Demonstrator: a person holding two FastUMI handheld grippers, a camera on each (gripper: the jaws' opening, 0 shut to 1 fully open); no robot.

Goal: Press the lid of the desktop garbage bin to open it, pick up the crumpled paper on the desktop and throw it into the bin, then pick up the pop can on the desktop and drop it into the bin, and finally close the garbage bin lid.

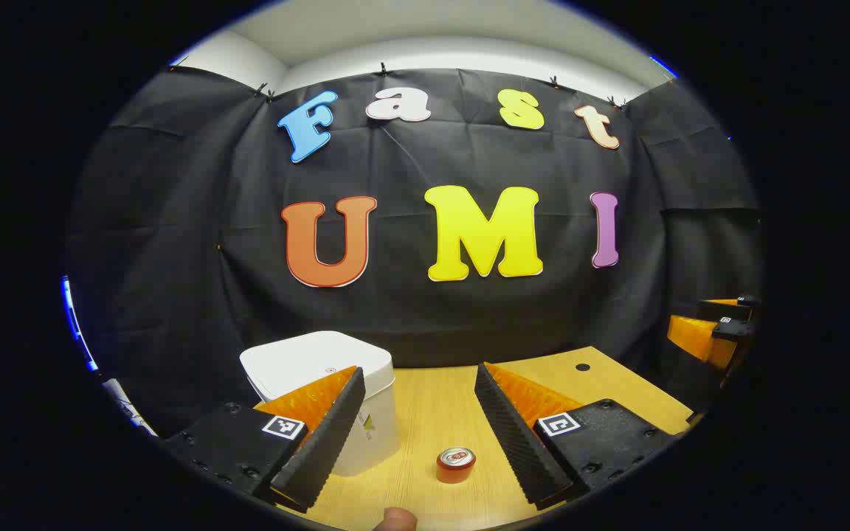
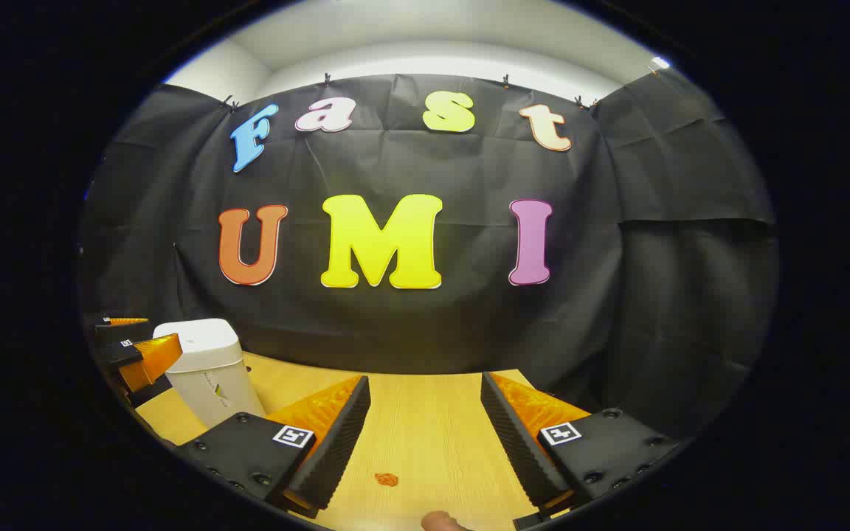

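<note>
The white garbage bin [image 1: 322, 358] stands on the wooden desk with its lid down, partly behind one finger of my left gripper [image 1: 419, 372]. That gripper is open, holding nothing. A red pop can [image 1: 456, 464] stands upright on the desk between and below its fingers, untouched. In the right gripper view the bin [image 2: 204, 361] is at the far left. My right gripper [image 2: 425, 382] is open above bare desk. A small orange crumpled scrap [image 2: 386, 479] lies between its fingers near the desk's front.
The right gripper [image 1: 713, 332] hovers at the far right of the left gripper view. The left gripper [image 2: 133, 350] sits beside the bin in the right gripper view. A cable hole [image 1: 582, 366] marks the desk's back right. Black cloth closes off the back.
</note>
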